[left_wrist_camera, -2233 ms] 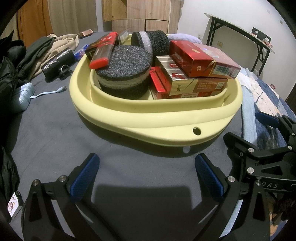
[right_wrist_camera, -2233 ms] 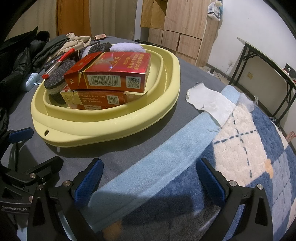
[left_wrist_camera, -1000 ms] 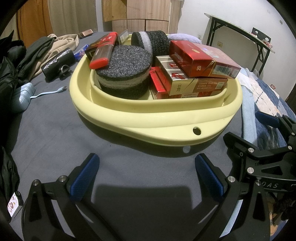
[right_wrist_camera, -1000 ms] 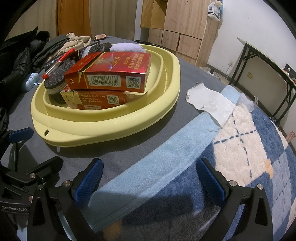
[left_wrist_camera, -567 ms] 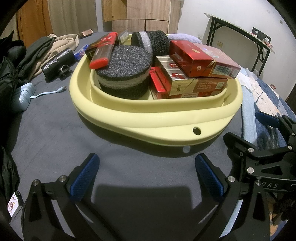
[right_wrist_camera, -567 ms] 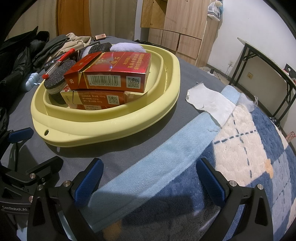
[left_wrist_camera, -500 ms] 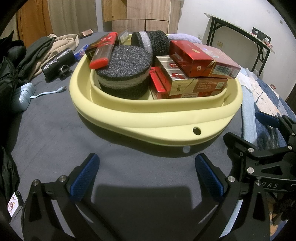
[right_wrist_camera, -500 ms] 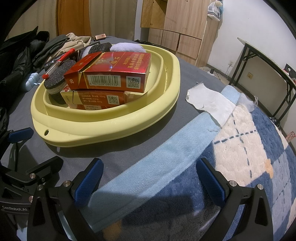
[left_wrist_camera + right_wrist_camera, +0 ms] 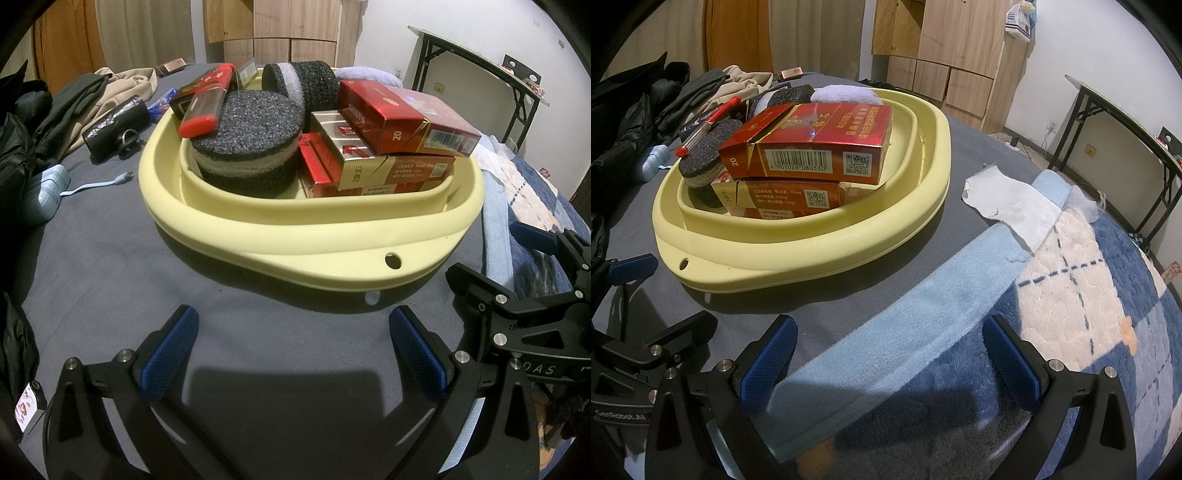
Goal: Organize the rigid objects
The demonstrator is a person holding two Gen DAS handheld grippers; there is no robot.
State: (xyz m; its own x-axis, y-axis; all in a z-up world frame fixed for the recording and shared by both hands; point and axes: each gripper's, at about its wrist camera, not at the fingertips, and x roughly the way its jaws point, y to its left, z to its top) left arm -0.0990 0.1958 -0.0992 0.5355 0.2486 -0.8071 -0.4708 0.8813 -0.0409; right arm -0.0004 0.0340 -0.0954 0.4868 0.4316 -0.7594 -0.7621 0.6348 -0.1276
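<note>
Comparing with moments ago, I see nothing moved: both my left tool (image 9: pixel 291 345) and right tool (image 9: pixel 890 354) hang released (empty) before the basin (image 9: pixel 295 236) of boxes (image 9: pixel 402 118) on the bed; sorting looks finished.

Left tongs (image 9: pixel 291 343) and right tongs (image 9: pixel 890 350) gape wide, side by side, empty.

White walls (image 9: pixel 1108 44), wood cabinets (image 9: pixel 945 51), black-frame folding table (image 9: pixel 1115 110) at rt, curtain (image 9: pixel 144 33) w/ wood door (image 9: pixel 62 40) behind
</note>
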